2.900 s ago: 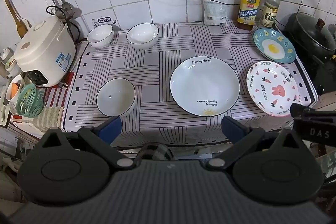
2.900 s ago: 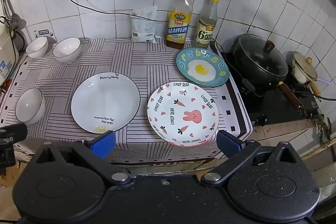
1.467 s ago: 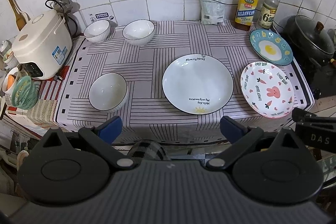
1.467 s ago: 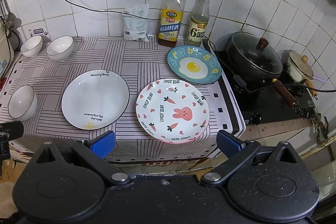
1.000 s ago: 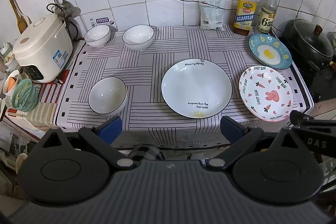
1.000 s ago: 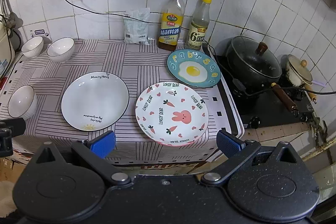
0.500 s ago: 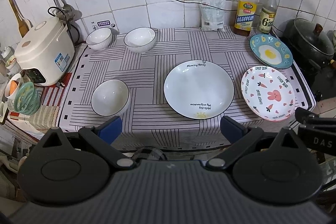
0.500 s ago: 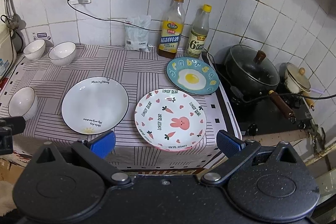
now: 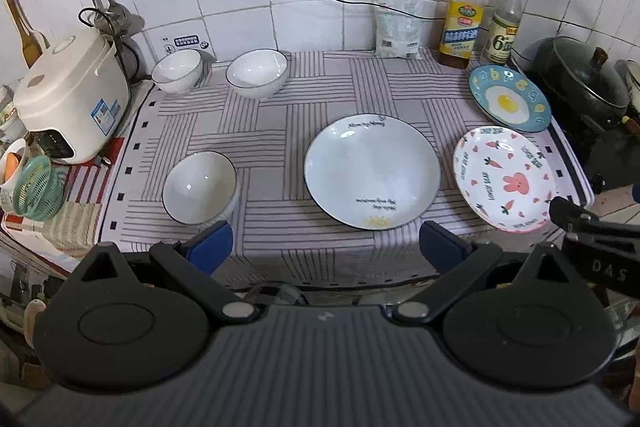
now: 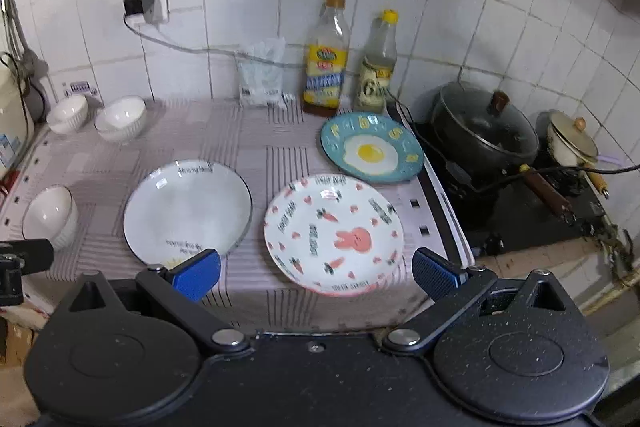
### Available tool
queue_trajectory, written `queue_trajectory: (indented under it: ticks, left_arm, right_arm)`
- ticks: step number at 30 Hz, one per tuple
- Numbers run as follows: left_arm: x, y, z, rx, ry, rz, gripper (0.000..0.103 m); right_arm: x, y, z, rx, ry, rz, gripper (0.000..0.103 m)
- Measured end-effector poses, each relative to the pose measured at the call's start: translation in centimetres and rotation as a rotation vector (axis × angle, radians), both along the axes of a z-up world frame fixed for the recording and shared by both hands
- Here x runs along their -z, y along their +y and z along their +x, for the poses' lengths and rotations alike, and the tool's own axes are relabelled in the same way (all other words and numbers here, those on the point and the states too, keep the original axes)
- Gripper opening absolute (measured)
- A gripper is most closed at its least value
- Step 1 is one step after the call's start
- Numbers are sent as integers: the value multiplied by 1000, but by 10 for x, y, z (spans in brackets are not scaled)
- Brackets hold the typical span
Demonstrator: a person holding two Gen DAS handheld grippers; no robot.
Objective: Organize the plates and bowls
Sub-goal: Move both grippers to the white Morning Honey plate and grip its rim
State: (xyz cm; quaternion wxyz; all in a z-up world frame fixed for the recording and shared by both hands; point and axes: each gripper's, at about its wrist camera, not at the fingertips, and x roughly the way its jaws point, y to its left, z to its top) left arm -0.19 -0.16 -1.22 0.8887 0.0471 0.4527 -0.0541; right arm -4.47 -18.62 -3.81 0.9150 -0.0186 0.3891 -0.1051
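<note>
Plates and bowls lie spread over a striped cloth (image 9: 312, 131) on a kitchen counter, none of them stacked. The large white plate (image 9: 372, 171) sits near the front middle, the pink rabbit plate (image 9: 506, 179) just beside it at the right front corner, and the blue egg plate (image 9: 509, 98) behind that, close to the two bottles (image 9: 462, 13) at the wall. One white bowl (image 9: 199, 187) stands near the front left edge, and two more bowls (image 9: 257, 71) rest side by side at the back left, near the rice cooker (image 9: 72, 95). The left gripper (image 9: 325, 247) hangs in front of the counter's front edge, level and aimed at the gap between the front bowl and the white plate, its blue-padded fingers spread wide with nothing between them. The right gripper (image 10: 316, 273) sits lower and closer, its fingers likewise released and wide apart, framing the near rim of the rabbit plate without touching it; that view is somewhat blurred. Open cloth runs through the middle of the counter between the bowls and the plates. On the right the cloth's edge meets the stove, where a black lidded pot (image 10: 484, 131) stands close to the egg plate, and the rabbit plate's rim lies near the front edge.
</note>
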Motion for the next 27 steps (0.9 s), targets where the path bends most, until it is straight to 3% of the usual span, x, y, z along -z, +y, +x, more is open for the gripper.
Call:
queue_trajectory:
  ticks: [5, 9, 17, 24, 27]
  left_arm:
    - [13, 17, 21, 9, 3, -17, 100]
    - [30, 38, 36, 56, -26, -119, 100]
    - [78, 48, 88, 65, 59, -114, 97]
    - [141, 37, 126, 90, 173, -79, 80]
    - [164, 35, 136, 109, 211, -77, 77]
  right_arm:
    - [15, 6, 5, -129, -125, 59, 103]
    - [38, 8, 24, -172, -172, 191, 102]
    - [108, 17, 67, -181, -70, 284, 81]
    - [166, 18, 87, -147, 13, 418, 67]
    - [184, 15, 92, -107, 29, 477, 59]
